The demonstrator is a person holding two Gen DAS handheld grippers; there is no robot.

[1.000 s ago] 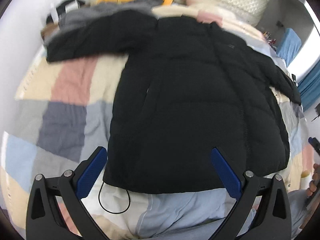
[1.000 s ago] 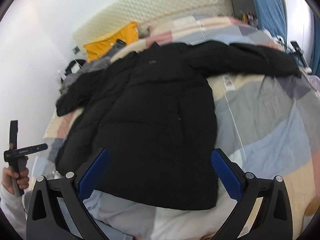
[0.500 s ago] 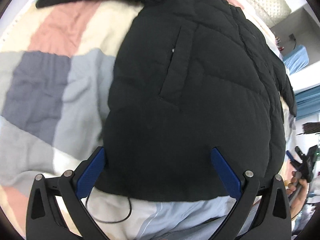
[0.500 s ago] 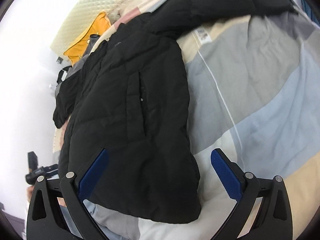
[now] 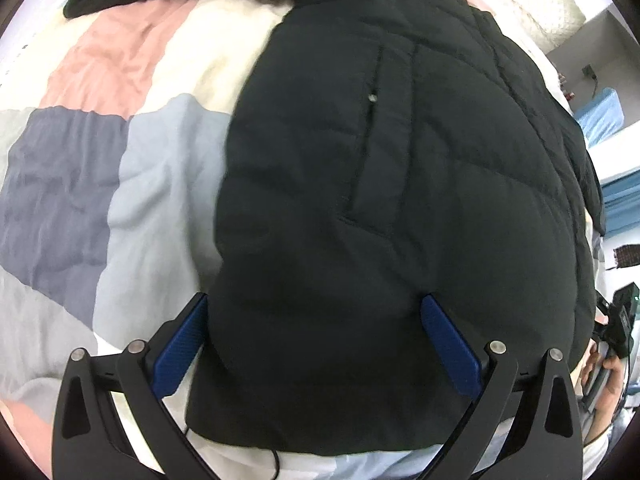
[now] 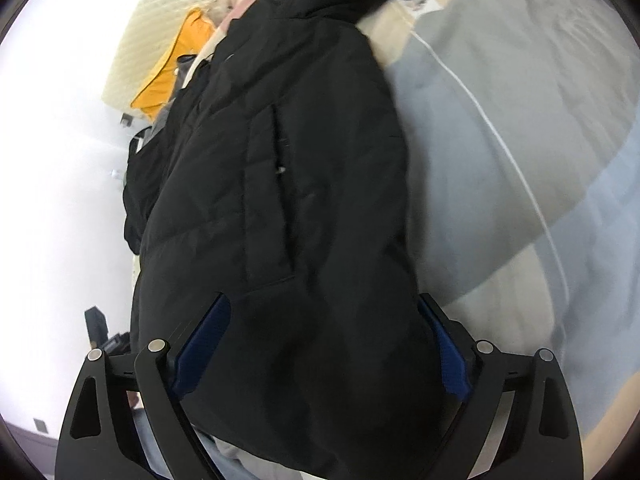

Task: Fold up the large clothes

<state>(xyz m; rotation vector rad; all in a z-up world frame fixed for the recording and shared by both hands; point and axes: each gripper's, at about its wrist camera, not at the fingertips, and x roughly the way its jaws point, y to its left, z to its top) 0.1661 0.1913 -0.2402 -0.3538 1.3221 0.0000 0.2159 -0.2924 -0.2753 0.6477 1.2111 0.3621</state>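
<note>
A patchwork quilt of pink, cream, grey and pale blue covers the bed, and the black puffer jacket lies spread across it, filling the middle of both views. Left gripper is low over the hem, blue pads spread wide either side of the fabric, nothing pinched. Right gripper straddles the jacket's lower corner, jaws just easing inward yet wide, not gripping. An orange garment sits upper left.
</note>
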